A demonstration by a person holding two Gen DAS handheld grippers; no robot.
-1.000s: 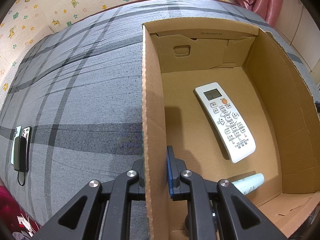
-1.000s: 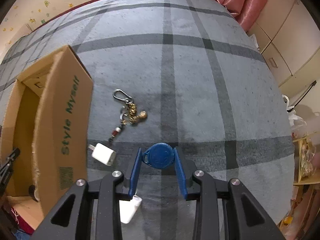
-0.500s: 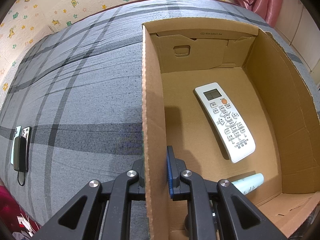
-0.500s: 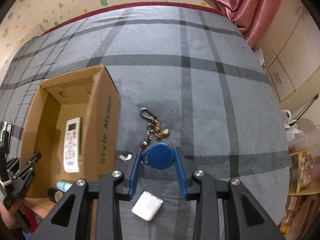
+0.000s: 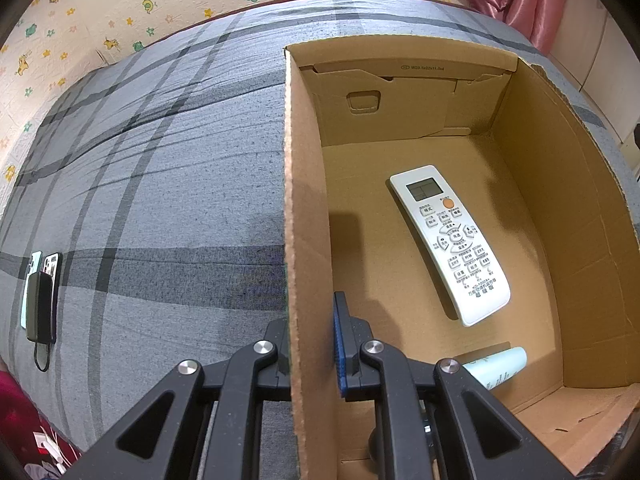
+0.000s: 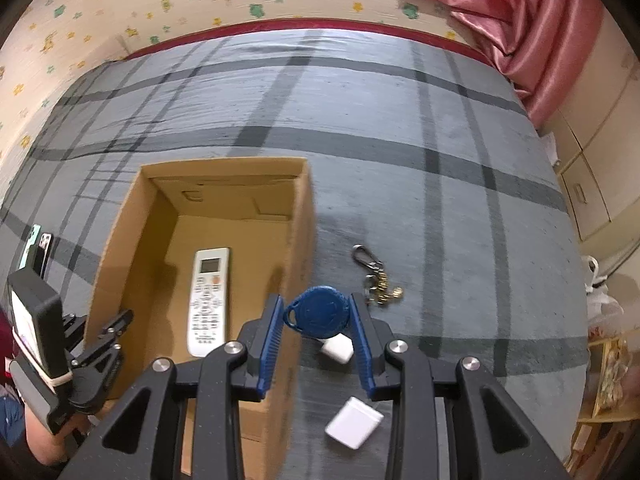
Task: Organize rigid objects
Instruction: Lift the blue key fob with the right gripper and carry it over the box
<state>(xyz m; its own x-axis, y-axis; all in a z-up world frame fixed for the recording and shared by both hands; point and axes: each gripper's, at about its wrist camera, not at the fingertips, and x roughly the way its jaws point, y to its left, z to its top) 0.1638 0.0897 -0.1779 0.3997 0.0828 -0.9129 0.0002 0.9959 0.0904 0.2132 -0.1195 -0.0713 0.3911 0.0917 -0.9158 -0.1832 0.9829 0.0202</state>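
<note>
Right tool (image 6: 316,316) is clamped on a blue key fob (image 6: 320,312), light, stiff, held by its flat edges. Left tool (image 5: 310,332) is clamped on the cardboard box (image 5: 306,200) wall.

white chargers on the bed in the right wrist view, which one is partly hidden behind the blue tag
The farther white charger, its top tucked behind the blue tag held in the right gripper. The nearer charger lies fully visible.

My left hand-held gripper (image 5: 312,344) is clamped across the cardboard box wall (image 5: 306,240). My right hand-held gripper (image 6: 316,328), raised, pinches a blue key fob (image 6: 318,312).
</note>
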